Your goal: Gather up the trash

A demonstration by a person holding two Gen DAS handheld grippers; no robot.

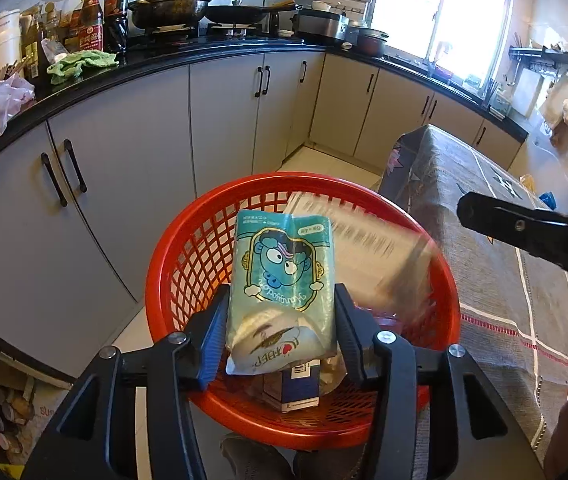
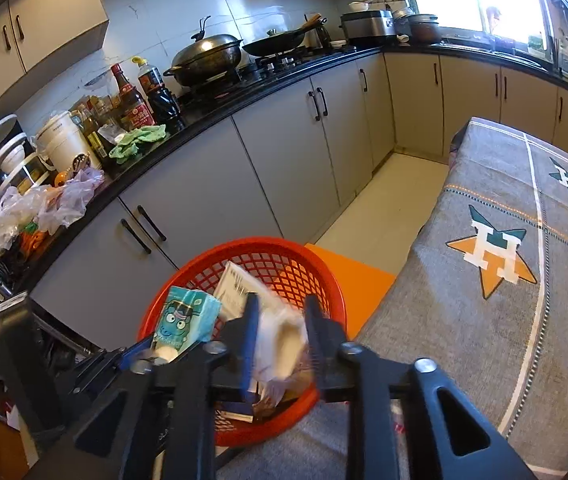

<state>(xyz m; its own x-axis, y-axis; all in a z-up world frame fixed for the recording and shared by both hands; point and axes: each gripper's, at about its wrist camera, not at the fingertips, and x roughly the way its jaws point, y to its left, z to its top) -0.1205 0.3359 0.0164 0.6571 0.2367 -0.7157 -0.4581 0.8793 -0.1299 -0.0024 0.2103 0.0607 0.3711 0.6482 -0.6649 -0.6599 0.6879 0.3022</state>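
Note:
A red mesh basket [image 1: 156, 280] [image 2: 284, 246] stands by the table corner. My left gripper [image 1: 282, 300] is over it with a teal cartoon-printed tissue packet [image 1: 284, 264] [image 2: 188, 316] filling the gap between its jaws, both sides against the pads. My right gripper [image 2: 282, 308] is open above the basket's near rim. A blurred white wrapper [image 2: 280, 344] hangs loose between its jaws. In the left wrist view the blurred wrapper [image 1: 363, 240], with a barcode on it, shows inside the basket, and one right finger [image 1: 523, 232] reaches in from the right. A blue box [image 1: 295, 388] lies in the basket.
A table with a grey star-print cloth [image 2: 483, 320] [image 1: 483, 280] fills the right. An orange stool [image 2: 355, 276] is behind the basket. Grey cabinets [image 1: 124, 184] under a black counter [image 1: 164, 60] crowded with bottles, pans and bags line the left and back.

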